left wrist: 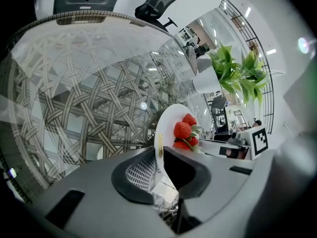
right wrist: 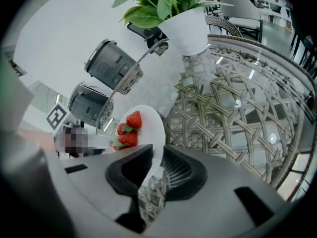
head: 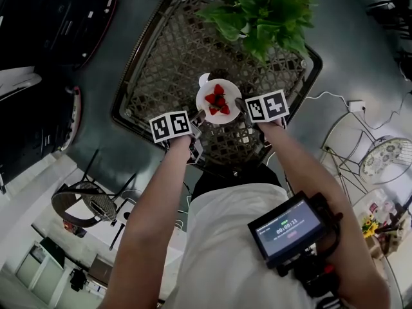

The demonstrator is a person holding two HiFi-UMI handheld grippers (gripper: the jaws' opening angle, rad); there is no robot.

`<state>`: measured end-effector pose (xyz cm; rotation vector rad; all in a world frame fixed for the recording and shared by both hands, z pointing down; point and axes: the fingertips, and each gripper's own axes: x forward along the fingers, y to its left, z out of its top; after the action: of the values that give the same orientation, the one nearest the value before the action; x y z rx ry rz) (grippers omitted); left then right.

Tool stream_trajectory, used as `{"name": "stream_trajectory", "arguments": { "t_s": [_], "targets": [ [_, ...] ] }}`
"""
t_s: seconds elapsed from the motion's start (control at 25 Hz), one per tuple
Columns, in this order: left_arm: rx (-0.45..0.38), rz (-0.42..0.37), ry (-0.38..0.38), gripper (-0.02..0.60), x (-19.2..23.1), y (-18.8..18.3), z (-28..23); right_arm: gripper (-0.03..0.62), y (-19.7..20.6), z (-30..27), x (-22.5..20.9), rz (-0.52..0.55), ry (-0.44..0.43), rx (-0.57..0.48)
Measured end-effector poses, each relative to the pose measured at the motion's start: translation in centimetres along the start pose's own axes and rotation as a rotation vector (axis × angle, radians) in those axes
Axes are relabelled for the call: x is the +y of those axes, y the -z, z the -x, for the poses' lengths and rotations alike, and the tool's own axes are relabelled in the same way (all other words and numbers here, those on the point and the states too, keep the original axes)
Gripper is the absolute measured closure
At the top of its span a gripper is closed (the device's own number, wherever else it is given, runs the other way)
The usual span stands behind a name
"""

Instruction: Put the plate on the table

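A small white plate carrying several red strawberries is held level between my two grippers, over the near half of a glass-topped wicker table. My left gripper is shut on the plate's left rim, my right gripper on its right rim. In the left gripper view the plate stands edge-on between the jaws of the left gripper, strawberries beyond. The right gripper view shows the plate pinched in the right gripper. Whether the plate touches the glass I cannot tell.
A leafy potted plant in a white pot stands at the table's far side. Dark office chairs sit on the floor to the left. A cable and socket and a small round table lie to the right.
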<state>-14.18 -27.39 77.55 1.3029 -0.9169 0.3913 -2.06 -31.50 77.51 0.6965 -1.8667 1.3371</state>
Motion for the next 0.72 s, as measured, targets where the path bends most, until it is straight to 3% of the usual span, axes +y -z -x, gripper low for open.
{"name": "stream_trajectory", "arguments": {
  "t_s": [0.28, 0.72],
  "targets": [
    [-0.051, -0.032, 0.028, 0.515, -0.5, 0.0, 0.6, 0.543, 0.1, 0.6, -0.3, 0.022, 0.012, -0.030],
    [-0.057, -0.050, 0.017, 0.512, -0.7, 0.8, 1.0, 0.516, 0.2, 1.2, 0.0, 0.027, -0.001, -0.063]
  ]
}}
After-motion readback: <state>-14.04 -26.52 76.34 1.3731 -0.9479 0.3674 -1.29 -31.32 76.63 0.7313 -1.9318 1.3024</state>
